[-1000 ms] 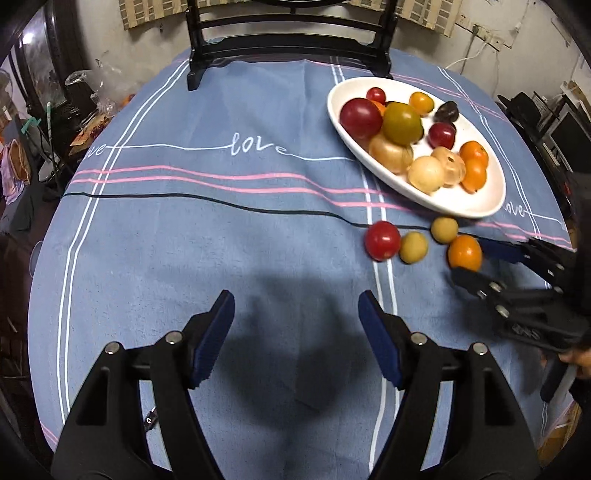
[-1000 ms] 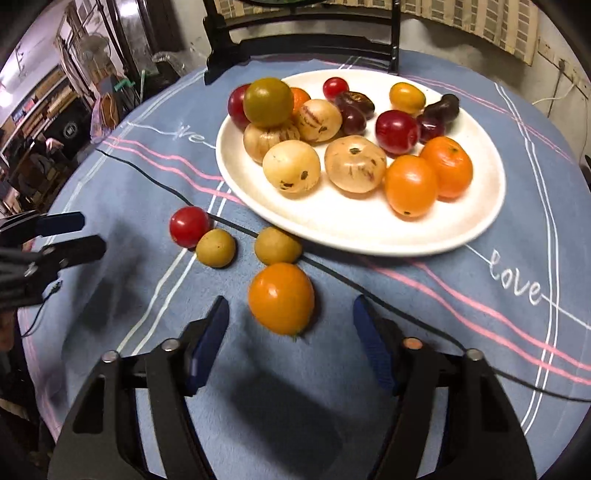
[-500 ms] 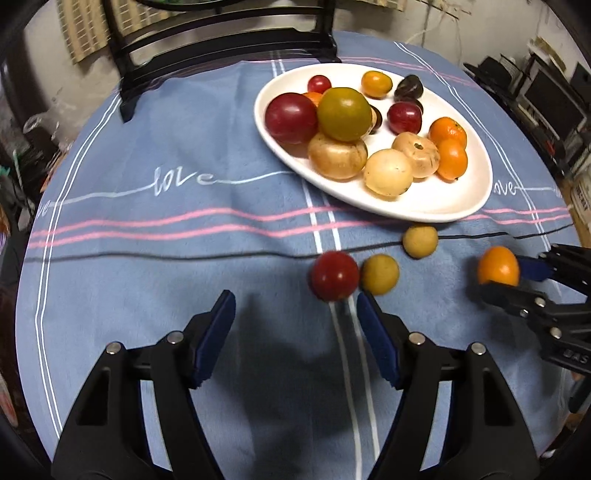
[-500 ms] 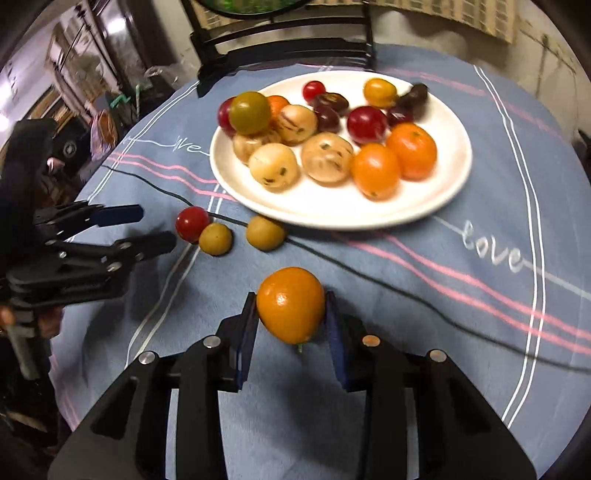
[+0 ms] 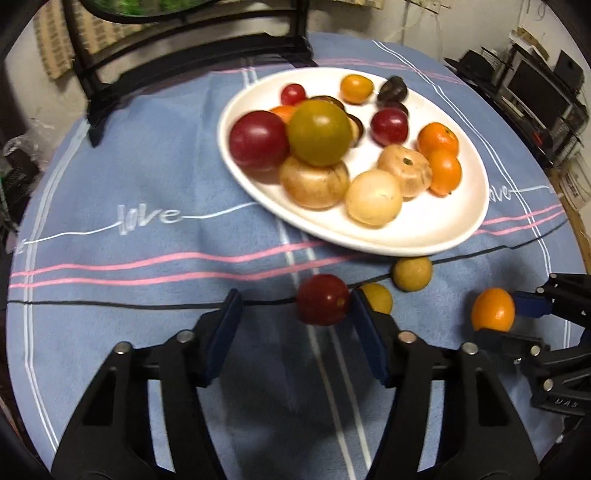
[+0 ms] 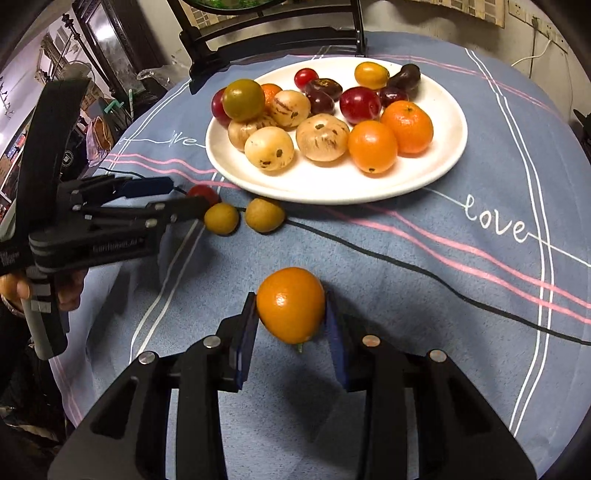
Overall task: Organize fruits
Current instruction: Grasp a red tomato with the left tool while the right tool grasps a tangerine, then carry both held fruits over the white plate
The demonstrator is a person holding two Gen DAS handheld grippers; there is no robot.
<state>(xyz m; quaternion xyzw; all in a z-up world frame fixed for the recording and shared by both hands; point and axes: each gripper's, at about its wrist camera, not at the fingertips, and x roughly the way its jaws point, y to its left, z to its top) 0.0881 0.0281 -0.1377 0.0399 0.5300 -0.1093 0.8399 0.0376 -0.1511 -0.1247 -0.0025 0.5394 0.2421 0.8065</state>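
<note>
A white plate (image 5: 443, 236) (image 6: 332, 192) piled with several fruits sits on the blue tablecloth. My right gripper (image 6: 290, 314) (image 5: 517, 321) is shut on an orange fruit (image 6: 290, 304) (image 5: 493, 309), pads pressing both its sides. A red fruit (image 5: 323, 299) (image 6: 205, 191) lies on the cloth between the jaws of my left gripper (image 5: 295, 306) (image 6: 188, 194), which are closing. It rests against the right pad, and a gap remains at the left pad. Two small yellow-green fruits (image 5: 412, 273) (image 6: 221, 218) lie just right of it, below the plate's rim.
A dark wooden chair (image 5: 184, 48) (image 6: 273, 33) stands behind the table's far edge. Shelves with clutter (image 5: 535, 85) fill the right side of the room. A person's hand (image 6: 14, 291) holds the left gripper's handle. Bare cloth stretches left of the plate.
My left gripper moved in over the red fruit and its jaws narrowed around it. My right gripper shut on the orange fruit and holds it near the same spot.
</note>
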